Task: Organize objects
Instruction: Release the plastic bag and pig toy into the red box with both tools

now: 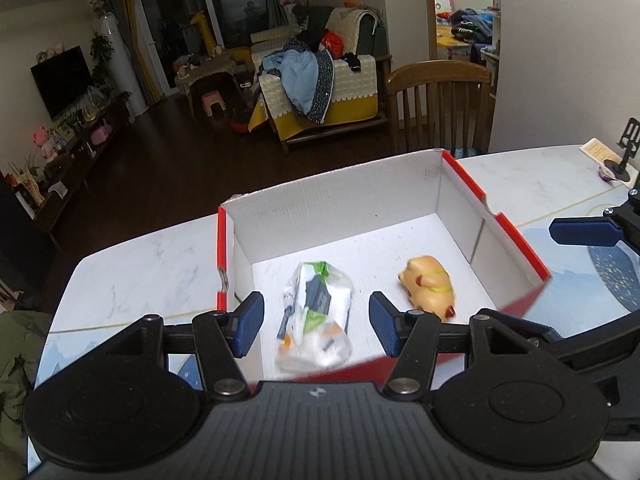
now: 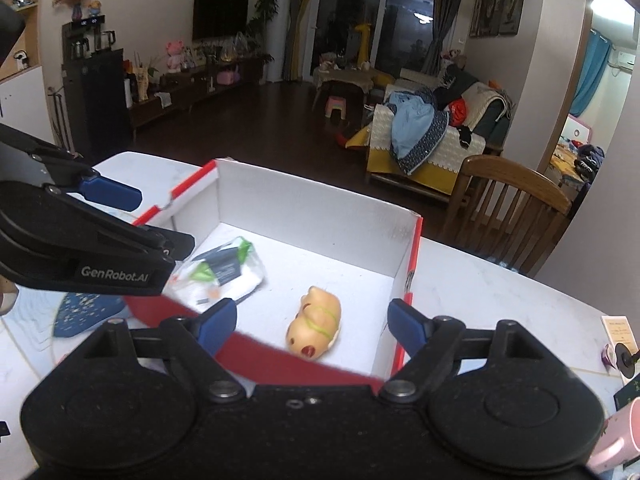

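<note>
A white cardboard box with red edges stands on the marble table. Inside lie a clear plastic packet with white, green and grey print and a tan toy pig. My left gripper is open and empty, above the box with the packet between its blue pads; it shows at the left of the right wrist view. My right gripper is open and empty over the near box wall, straddling the pig. One of its fingers shows at the right of the left wrist view.
A wooden chair stands behind the table. A phone stand and a card sit at the table's far right. A blue patterned mat lies left of the box. A pink object is at the near right.
</note>
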Motion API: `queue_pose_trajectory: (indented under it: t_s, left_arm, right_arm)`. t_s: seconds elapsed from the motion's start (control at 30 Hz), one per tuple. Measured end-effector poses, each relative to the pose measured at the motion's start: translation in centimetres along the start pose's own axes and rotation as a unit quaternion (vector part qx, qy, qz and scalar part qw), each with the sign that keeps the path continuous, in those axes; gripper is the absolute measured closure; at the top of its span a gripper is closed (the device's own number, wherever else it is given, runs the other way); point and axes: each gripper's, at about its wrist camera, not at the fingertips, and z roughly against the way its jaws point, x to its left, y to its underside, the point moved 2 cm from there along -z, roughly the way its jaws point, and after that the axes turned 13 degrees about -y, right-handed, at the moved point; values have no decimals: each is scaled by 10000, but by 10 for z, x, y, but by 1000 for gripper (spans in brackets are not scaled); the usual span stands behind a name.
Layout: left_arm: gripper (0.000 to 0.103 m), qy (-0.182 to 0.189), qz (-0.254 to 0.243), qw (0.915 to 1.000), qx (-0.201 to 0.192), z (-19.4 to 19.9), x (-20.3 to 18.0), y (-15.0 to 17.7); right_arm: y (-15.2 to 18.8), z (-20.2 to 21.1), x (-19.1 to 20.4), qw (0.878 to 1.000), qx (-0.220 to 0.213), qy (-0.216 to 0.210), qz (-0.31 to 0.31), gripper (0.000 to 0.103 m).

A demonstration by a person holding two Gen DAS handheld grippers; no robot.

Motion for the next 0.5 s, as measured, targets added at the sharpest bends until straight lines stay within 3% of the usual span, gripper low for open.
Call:
queue_pose_trajectory:
  t_s: [0.13,0.23,0.4,0.5]
  left_arm:
    - [46,52,69,9999,-74,20,2,14]
    - [36,66,68,9998,-162,35,5,27]
    - [35,101,59,9996,-251,55,7,49]
    - [35,124,69,9993,-331,66,8,60]
  right_arm:
    - [8,13,8,10000,-69,-65,27,19]
    - [19,24,14,9999,-130,-105,25,15]
    - [34,42,27,9996,-222,-148,78,13]
    - [40,53,30,9992,-338,-219,63,7]
